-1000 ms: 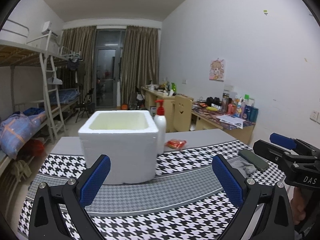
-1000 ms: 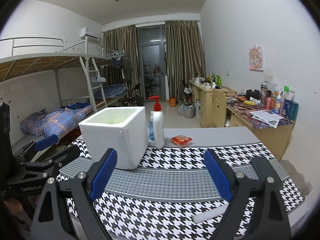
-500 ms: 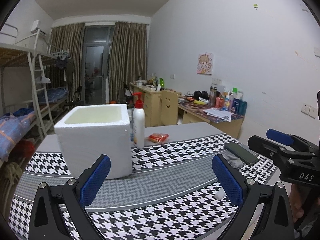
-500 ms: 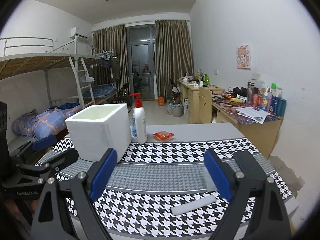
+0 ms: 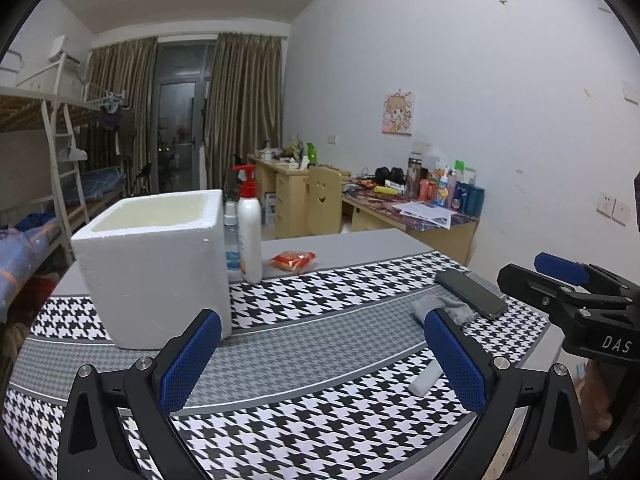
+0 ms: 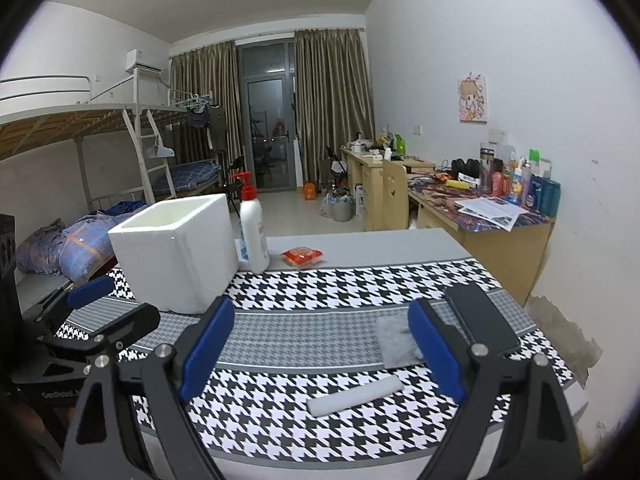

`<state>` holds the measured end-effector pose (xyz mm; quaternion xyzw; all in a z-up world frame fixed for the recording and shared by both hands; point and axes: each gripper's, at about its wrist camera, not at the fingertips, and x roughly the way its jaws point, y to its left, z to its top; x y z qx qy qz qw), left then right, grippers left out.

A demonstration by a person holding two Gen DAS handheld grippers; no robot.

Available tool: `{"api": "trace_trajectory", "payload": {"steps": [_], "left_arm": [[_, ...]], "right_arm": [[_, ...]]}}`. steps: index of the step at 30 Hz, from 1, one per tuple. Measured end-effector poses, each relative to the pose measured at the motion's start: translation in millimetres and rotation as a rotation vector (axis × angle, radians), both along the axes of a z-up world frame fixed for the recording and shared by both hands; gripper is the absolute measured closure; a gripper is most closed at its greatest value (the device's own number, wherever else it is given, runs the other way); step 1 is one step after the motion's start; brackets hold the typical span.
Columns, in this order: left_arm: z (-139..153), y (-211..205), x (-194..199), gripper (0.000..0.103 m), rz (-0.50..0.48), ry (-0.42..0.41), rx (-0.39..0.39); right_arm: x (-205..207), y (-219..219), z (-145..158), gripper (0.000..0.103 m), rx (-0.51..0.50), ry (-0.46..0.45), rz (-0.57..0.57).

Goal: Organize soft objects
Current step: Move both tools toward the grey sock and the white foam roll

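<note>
Both views have swung to the right since a second ago, and that brings the near right end of the tabletop [image 6: 360,248] into sight: the white foam roll [image 6: 354,395] and the grey cloth [image 6: 394,340], barely showing or cut off before, now lie in plain view, while the white foam box [image 6: 176,252] has slid over to the left of the picture. The right claw [image 6: 320,354] is spread wide with nothing between its blue pads, and the foam roll lies on the houndstooth cloth just ahead of it, between the lines of its two fingers. The grey cloth sits a little farther on, to the right, touching the dark phone [image 6: 482,322]. The left claw [image 5: 320,356] is spread wide as well and carries nothing; from its camera the foam roll [image 5: 426,377] sits near its right finger, and the right claw shows at the right edge. Beyond the box stand a white pump bottle [image 6: 254,230] and an orange packet [image 6: 302,257], far from the claws. Reading this, nothing is sorted yet: the box looks like the place for the soft things, and the turn suggests the right claw is lining up on the foam roll first.
</note>
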<state>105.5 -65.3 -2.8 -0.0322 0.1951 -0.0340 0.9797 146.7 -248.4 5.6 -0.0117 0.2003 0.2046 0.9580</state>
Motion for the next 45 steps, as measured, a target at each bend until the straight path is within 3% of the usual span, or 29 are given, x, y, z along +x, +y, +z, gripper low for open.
{"api": "trace_trajectory", "payload": {"steps": [45], "left_arm": [[-51.8, -78.8, 64.7, 0.001, -0.258, 0.223, 0.061]], "right_arm": [[54.8, -45.4, -35.4, 0.011, -0.008, 0.133, -0.079]]}}
